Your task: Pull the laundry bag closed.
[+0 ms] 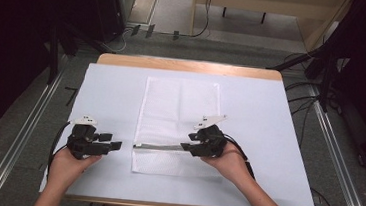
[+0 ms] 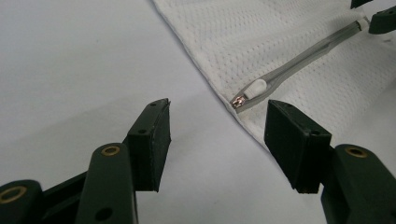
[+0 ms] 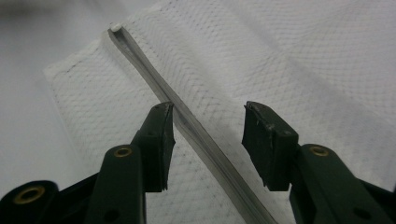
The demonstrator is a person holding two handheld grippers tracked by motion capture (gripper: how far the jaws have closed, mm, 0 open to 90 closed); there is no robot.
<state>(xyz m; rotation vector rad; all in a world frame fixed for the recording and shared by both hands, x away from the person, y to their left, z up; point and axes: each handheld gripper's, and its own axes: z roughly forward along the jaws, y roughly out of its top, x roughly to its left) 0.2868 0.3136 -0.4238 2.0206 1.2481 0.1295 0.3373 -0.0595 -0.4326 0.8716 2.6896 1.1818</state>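
This looks like a lab or recording workspace rather than a home. A small wooden table [image 1: 189,66] stands on grey carpet, its top covered with a plain white sheet [image 1: 258,139], and around the table black stands and dark equipment [image 1: 104,6] crowd the left and right sides. Cables [image 1: 299,100] trail over the floor to the right of the table and beyond its far edge, metal rails [image 1: 22,134] run along both flanks, and a pale wooden bench [image 1: 270,2] sits behind it.

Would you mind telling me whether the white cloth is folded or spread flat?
Spread flat: the white cloth lies as one smooth rectangle on the table, no folds visible.
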